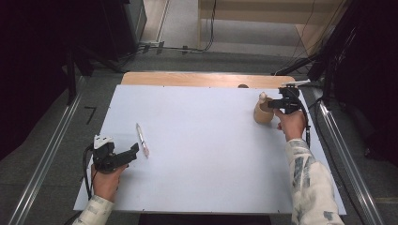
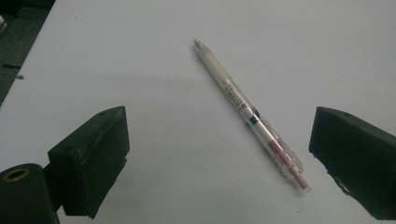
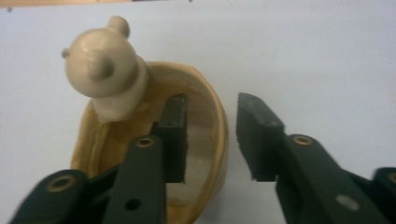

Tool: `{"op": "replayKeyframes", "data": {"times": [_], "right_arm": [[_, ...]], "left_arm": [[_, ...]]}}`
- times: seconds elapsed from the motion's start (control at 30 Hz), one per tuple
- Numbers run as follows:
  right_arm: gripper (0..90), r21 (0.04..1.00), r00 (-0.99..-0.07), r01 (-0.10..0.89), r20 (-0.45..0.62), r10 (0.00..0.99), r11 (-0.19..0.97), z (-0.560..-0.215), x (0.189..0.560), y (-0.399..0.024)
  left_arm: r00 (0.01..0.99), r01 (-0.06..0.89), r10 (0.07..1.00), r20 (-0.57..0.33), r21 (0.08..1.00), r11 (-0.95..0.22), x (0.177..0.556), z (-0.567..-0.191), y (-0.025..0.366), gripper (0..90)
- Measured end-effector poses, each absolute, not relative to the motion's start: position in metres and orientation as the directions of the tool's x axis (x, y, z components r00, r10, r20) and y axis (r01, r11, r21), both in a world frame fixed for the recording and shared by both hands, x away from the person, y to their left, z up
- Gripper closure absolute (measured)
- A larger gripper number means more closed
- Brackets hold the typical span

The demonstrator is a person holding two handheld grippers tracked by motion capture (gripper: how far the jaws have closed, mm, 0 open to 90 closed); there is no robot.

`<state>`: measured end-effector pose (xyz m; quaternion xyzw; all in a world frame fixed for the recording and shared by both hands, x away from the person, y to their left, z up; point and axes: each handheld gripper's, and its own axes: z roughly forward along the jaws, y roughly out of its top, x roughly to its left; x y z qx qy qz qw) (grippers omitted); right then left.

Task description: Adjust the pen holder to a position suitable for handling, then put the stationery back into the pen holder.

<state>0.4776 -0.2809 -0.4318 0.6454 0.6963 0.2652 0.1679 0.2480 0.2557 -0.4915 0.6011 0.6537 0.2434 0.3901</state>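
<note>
wooden pen holder point(image 1: 263, 114) with a small bear figure point(image 3: 105, 70) on its rim stands at the far right of the white surface point(image 1: 206, 159). right hand-held gripper point(image 3: 210, 135) straddles its wall, one jaw inside, one outside, parted and not pressing. pen point(image 2: 252, 116) lies near the left edge between the wide-open jaws of the left hand-held gripper point(image 2: 219, 158), untouched.

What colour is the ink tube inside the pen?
Red, inside the pen, clearest in the left gripper view.

High view overlooks the table point(image 1: 202, 154); gripper views sit close above it.
</note>
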Motion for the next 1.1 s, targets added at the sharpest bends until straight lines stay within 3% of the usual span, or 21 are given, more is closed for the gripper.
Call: {"op": "replayKeyframes", "data": {"times": [0.07, 0.3, 1.1], "right_arm": [[51.5, 0.613, -0.133, 0.789, 0.109, 0.985, 0.039, -0.431, 0.473, -0.281], [42.5, 0.663, -0.146, 0.748, 0.120, 0.982, 0.030, -0.428, 0.462, -0.286], [34.3, 0.728, -0.186, 0.685, 0.131, 0.974, 0.033, -0.424, 0.421, -0.300]], "left_arm": [[0.024, 0.596, 0.976, -0.217, 0.787, 0.160, 0.248, -0.491, 0.256, 5.5], [0.031, 0.599, 0.977, -0.211, 0.786, 0.150, 0.249, -0.492, 0.254, 5.5], [0.020, 0.618, 0.979, -0.204, 0.772, 0.149, 0.253, -0.495, 0.252, 5.5]]}}
